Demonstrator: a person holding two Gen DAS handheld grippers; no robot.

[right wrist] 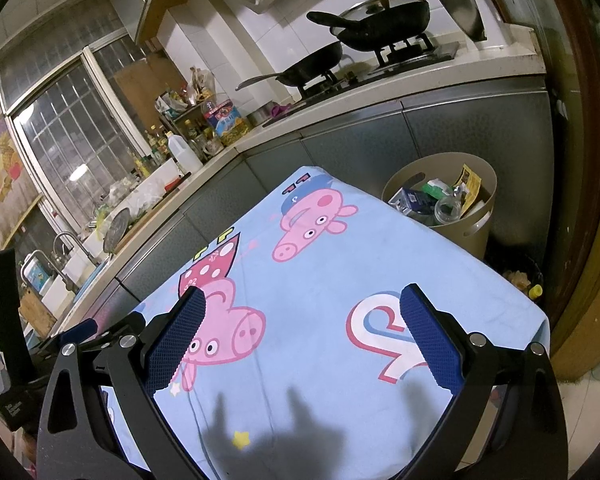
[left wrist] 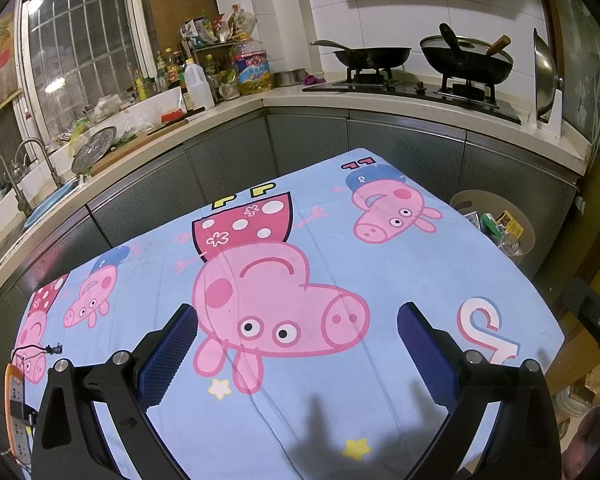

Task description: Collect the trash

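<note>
We hold the left gripper [left wrist: 298,320] and right gripper [right wrist: 302,304] above the blue cartoon-pig tablecloth [left wrist: 340,264], both spread wide with nothing between their blue pads [right wrist: 180,336]. The trash sits in the beige bin [right wrist: 476,224] in the upper right of the right wrist view, beyond the cloth's far right corner and well apart from both grippers. In it, a yellow wrapper [right wrist: 469,184] stands nearly upright, beside a dark carton [right wrist: 412,200] and a clear bottle [right wrist: 448,208]
</note>
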